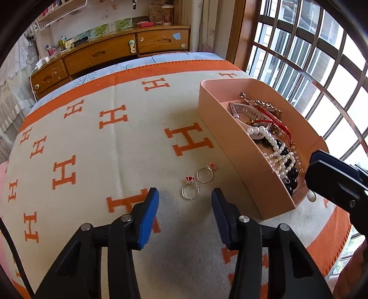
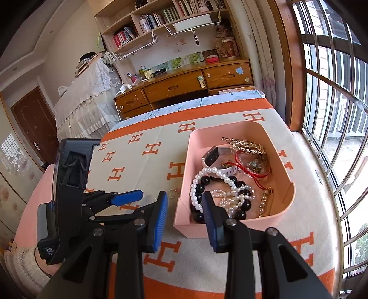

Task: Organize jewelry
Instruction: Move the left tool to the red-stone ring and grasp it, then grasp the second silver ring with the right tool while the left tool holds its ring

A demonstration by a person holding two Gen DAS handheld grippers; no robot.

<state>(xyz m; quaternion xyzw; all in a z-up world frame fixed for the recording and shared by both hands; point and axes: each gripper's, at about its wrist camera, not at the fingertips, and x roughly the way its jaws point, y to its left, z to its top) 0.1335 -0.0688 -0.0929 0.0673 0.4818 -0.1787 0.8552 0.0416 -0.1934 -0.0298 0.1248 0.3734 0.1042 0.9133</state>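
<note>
Two silver rings with red stones lie on the blanket: the near ring [image 1: 190, 189] and the far ring [image 1: 205, 174]. My left gripper [image 1: 185, 195] is open just in front of them, low over the blanket; it also shows in the right wrist view [image 2: 128, 197]. The pink box [image 1: 220, 128] to their right holds pearl strands [image 1: 274, 149], black beads, a watch [image 1: 247, 112], a red cord bracelet and gold pieces. My right gripper [image 2: 184, 207] is open and empty over the box's near corner [image 2: 181, 220]. One ring [image 2: 173, 192] peeks between my grippers.
The orange and cream H-patterned blanket [image 1: 92, 142] covers the bed. A wooden dresser [image 1: 103, 53] stands beyond it. A barred window [image 1: 310, 57] runs along the right side. Shelves with books [image 2: 161, 18] hang on the far wall.
</note>
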